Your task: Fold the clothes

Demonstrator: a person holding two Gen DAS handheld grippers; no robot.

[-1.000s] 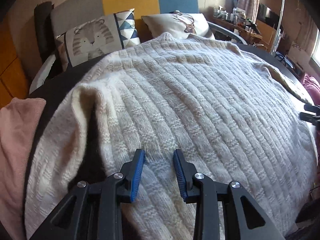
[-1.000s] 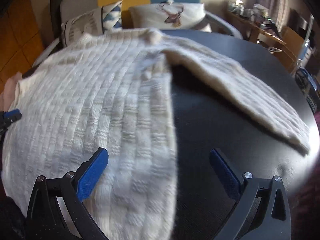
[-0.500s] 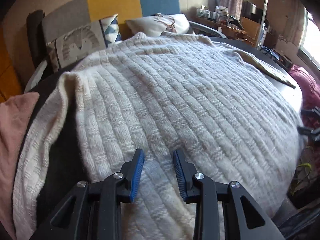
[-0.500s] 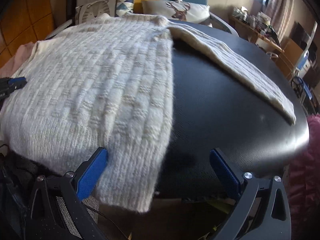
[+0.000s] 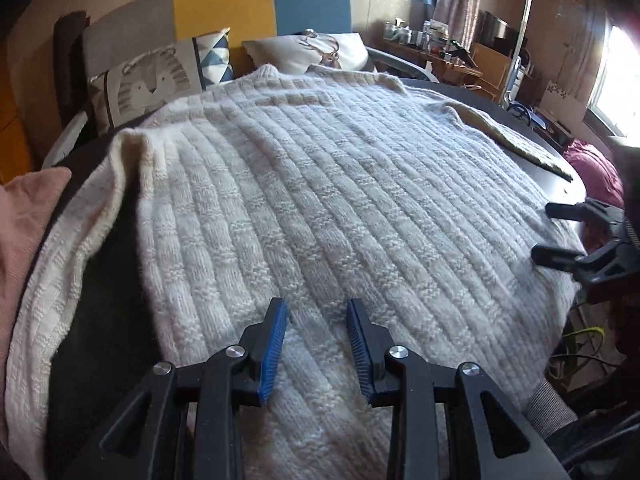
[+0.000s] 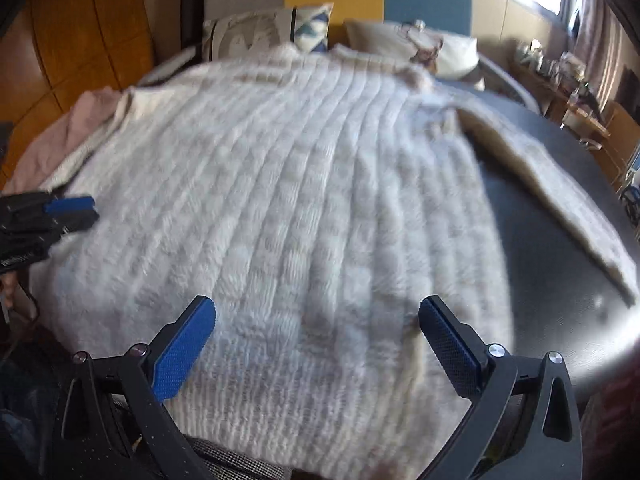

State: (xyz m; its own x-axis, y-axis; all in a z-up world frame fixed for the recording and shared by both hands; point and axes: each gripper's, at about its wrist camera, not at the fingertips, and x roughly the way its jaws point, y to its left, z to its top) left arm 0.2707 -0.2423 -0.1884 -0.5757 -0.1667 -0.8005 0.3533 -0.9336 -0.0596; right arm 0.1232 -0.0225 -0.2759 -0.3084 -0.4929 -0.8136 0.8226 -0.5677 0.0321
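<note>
Cream sweater (image 5: 320,208) lies flat, both grippers seemingly empty above it.

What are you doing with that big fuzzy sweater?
A person is getting ready to fold the cream knit sweater, which lies spread flat on a dark round table with a sleeve stretched out to one side. The left gripper and the right gripper both hover open over the near hem. Neither has grabbed it yet.

Dark round table (image 6: 560,248) carries a cream knit sweater (image 5: 320,208); pink cloth (image 5: 24,216) at its left edge.
</note>
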